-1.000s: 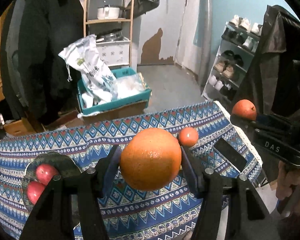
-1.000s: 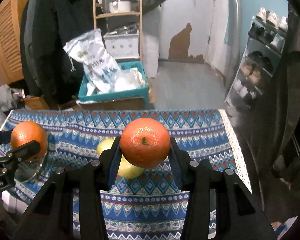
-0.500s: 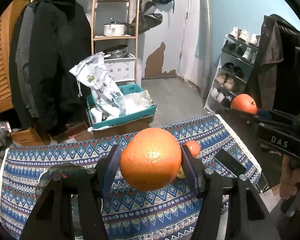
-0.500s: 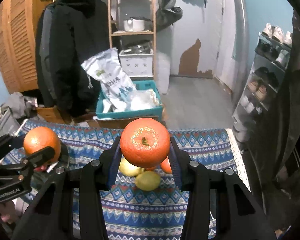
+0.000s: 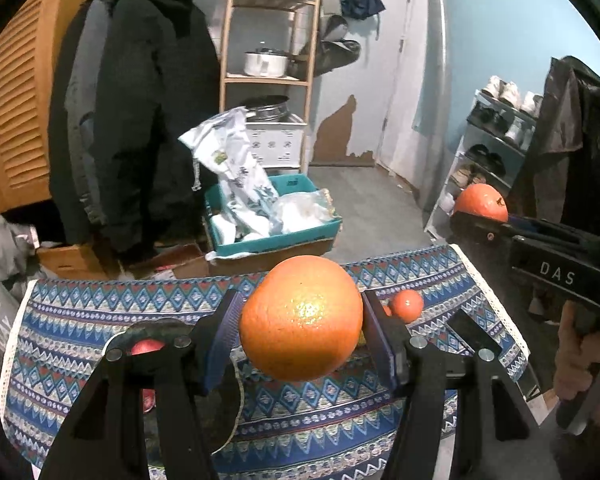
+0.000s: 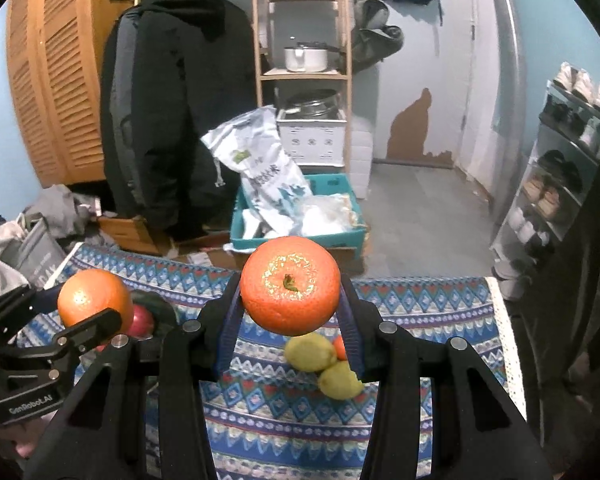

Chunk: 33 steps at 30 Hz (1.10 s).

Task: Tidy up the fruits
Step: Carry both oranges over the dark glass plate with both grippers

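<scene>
A: Oranges first: where are they?

B: One orange (image 5: 301,317) is clamped between the pads of the left gripper (image 5: 301,330), held up in the air above the patterned tablecloth (image 5: 80,308). The other orange (image 6: 290,285) is gripped the same way by the right gripper (image 6: 290,312), stem end facing the camera.

A: Can each camera see the other tool?

B: Yes. In the right wrist view the left gripper sits at the far left with its fruit (the label on its body is partly readable). In the left wrist view the right one is at the far right, with the person's hand (image 5: 580,344) wrapped around its handle.

A: What lies on the cloth?

B: Two lemons (image 6: 310,352) touching each other, with a small tangerine (image 5: 407,305) just beside them, toward the right half. On the left there is a dark plate (image 6: 156,304) holding red apples (image 6: 142,320); I cannot tell how many.

A: And beyond the table?

B: A teal crate (image 6: 336,238) with a white bag (image 6: 264,172) on the floor, a black coat (image 6: 172,112) hanging, and a wooden shelf (image 6: 304,76) with a pot.
</scene>
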Motion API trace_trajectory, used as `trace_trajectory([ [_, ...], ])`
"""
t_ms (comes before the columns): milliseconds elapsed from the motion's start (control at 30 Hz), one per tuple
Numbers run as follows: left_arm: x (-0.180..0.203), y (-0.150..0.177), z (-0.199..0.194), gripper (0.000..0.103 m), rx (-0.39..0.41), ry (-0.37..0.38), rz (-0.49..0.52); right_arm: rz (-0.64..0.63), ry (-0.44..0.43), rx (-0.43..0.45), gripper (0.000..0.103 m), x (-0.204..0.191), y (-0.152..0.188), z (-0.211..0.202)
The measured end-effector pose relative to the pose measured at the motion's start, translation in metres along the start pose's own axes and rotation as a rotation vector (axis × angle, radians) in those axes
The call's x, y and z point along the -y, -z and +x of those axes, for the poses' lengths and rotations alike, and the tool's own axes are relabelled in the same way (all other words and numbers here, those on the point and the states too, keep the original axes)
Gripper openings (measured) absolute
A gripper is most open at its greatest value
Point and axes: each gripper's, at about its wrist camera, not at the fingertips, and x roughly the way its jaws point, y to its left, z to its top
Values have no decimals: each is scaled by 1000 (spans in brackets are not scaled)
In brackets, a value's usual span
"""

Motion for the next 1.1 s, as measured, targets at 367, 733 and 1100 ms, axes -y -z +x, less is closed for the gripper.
trace_trajectory([
  [367,-52,8,-6,61,-5,-62,-77,-55,-63,-12,44,-52,-11,18],
  [733,-104,27,-2,61,-34,-135,-149,-101,-141,-75,44,-106,-11,54],
  [1100,-151,62,24,61,-133,-177,-228,-133,-227,-147,44,-158,-1,98],
])
